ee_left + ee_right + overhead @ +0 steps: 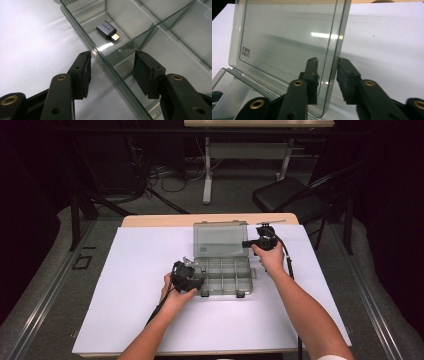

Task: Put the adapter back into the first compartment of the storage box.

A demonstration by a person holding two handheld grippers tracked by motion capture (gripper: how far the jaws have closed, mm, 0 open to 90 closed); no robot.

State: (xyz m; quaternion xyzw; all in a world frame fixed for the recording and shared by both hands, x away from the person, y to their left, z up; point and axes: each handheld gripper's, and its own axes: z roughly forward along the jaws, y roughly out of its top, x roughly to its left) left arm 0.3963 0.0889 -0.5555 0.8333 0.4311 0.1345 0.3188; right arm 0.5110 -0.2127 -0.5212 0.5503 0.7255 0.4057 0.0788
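**Two grippers on an open organiser box**

One clear plastic organiser box (223, 275) sits a little right of centre on the white sheet (135, 295), nearer the far edge than the near one, its divided tray flat and its lid (220, 238) standing up at the tray's far side. In the left gripper view a small grey USB adapter (108, 30) lies in a compartment just inside the tray's outer wall (100, 58); its metal plug points away from the printed end. The neighbouring compartments in that view hold nothing I can make out.

The left gripper (186, 276) is at the tray's near-left corner. Its jaws stand well apart and straddle the outer wall, one pad (85, 72) outside over the white sheet, the other inside the tray. Neither pad presses the wall.

The right gripper (265, 242) is at the lid's right edge, held by the right hand (272, 260). Its jaws are partly apart with the lid's edge (334, 60) between them. The inner pad looks to be at the lid's face; the outer pad shows a narrow gap. Whether the lid is truly pinched, I cannot tell.

The sheet covers a wooden table (160, 221), whose far edge shows bare. Beyond it on the floor are a black chair (290, 197) and loose cables (170, 177).
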